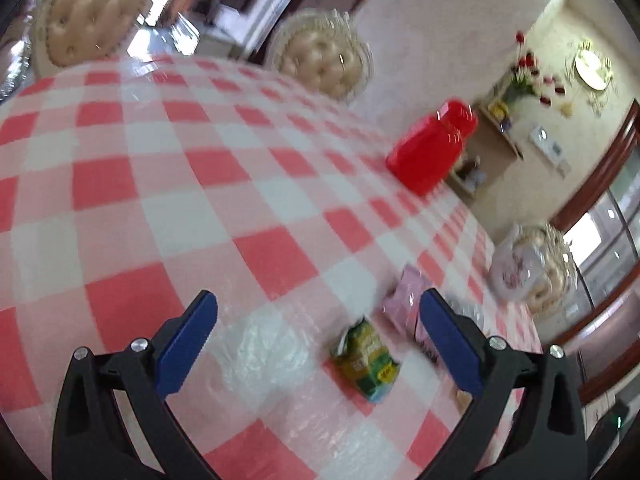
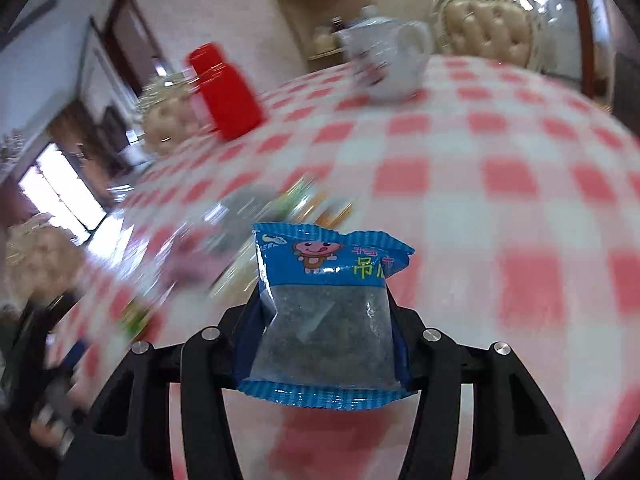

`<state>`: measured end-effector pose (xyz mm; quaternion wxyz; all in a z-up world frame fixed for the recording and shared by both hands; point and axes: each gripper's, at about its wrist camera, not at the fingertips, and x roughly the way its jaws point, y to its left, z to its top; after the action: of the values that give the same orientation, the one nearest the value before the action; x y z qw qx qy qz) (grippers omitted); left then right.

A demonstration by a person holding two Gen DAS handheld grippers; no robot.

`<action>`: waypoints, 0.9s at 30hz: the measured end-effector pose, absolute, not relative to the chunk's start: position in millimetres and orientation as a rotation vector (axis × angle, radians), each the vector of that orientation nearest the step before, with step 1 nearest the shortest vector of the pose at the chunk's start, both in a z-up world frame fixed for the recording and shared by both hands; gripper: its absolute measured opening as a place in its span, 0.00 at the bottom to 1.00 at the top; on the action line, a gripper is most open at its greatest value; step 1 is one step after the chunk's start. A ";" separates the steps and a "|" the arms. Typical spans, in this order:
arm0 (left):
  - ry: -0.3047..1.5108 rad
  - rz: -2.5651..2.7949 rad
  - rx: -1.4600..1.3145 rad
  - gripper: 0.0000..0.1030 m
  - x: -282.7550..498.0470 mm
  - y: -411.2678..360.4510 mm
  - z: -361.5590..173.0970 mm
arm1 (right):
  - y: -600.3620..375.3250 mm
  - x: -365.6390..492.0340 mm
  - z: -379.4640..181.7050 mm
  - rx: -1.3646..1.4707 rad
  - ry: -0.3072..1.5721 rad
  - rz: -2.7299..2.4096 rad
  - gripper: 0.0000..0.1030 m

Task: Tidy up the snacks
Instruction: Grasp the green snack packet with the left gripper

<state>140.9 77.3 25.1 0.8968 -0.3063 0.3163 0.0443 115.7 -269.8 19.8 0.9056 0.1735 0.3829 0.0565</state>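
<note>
The right tool squeezes the blue pack and could drop it near the red jar, while the left tool gapes wide, empty.

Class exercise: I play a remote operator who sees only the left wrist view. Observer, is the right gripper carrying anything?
Observer: Yes. The right gripper holds a blue snack packet between its jaws, above the checked tablecloth.
Operator: What does the packet look like?
Observer: A blue top with a cartoon figure, and a clear window showing dark contents.
Operator: I see a red container and a white teapot. Does the right view show them too?
Observer: Yes, the red container and the white teapot stand at the far edge of the table.
</note>
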 end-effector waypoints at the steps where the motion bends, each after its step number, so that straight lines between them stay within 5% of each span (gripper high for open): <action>1: 0.688 0.055 -0.615 0.98 146.1 72.2 22.6 | -258.7 107.1 16.4 0.368 0.798 0.134 0.51; 7: 0.775 -0.027 -0.274 0.98 160.7 20.3 20.1 | -208.2 56.1 18.0 0.416 0.789 0.242 0.51; 20: 0.949 -0.169 0.008 0.98 190.7 -6.1 0.4 | -205.4 47.6 26.8 0.433 0.776 0.298 0.51; 21: 0.949 -0.181 0.031 0.92 190.2 -7.0 0.0 | -204.2 47.5 26.7 0.431 0.781 0.304 0.52; 22: 0.927 -0.192 0.058 0.62 187.8 -7.4 1.6 | -203.2 48.0 25.6 0.434 0.788 0.311 0.52; 23: 0.904 -0.200 0.095 0.46 185.8 -9.1 2.6 | -202.9 49.4 24.2 0.438 0.796 0.317 0.52; 27: 0.898 -0.259 0.070 0.42 185.5 -2.1 4.0 | -199.5 50.3 21.6 0.421 0.816 0.316 0.52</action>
<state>185.5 -2.1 4.0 0.8921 0.0338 0.4330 -0.1247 50.3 -199.5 21.6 0.8845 0.2022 0.3921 0.1517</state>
